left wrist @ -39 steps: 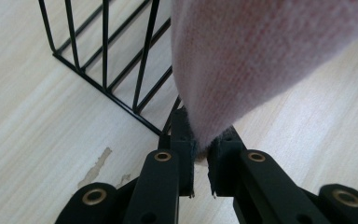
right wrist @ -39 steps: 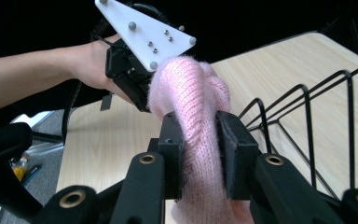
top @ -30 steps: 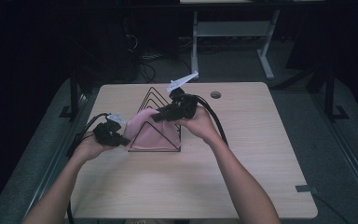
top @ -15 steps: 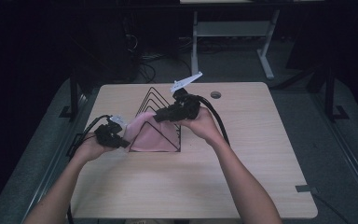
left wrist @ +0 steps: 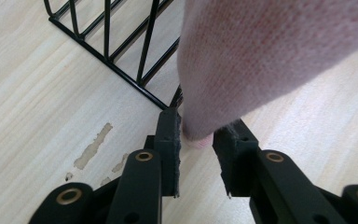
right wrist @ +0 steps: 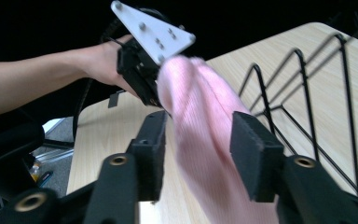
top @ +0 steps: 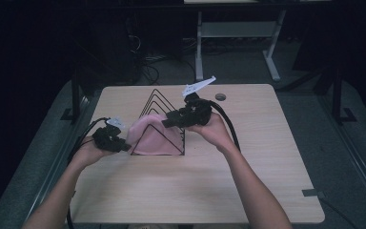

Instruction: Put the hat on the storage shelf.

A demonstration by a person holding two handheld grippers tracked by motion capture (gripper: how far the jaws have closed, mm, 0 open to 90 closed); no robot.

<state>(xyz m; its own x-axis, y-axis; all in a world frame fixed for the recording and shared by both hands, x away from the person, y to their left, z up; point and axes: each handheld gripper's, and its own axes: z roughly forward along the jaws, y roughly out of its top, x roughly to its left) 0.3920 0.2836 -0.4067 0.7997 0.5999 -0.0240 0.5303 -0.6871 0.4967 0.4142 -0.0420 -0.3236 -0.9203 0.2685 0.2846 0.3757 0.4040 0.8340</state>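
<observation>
At the centre of the frame a pink cloth point(top: 153, 139) is draping over a black wire rack point(top: 164, 121) standing on the wooden table point(top: 248, 171). The left gripper point(top: 122, 147) is sitting at the cloth's left edge, its jaws having just been opening, while the right gripper point(top: 167, 121) is reaching over the rack's top, its jaws likewise just opening.

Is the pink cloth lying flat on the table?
No, the pink cloth is draped over the black wire rack, with one end between the jaws of the left gripper.

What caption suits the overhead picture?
Two hand-held claws, left and right, drape a pink cloth over a wire rack.
</observation>
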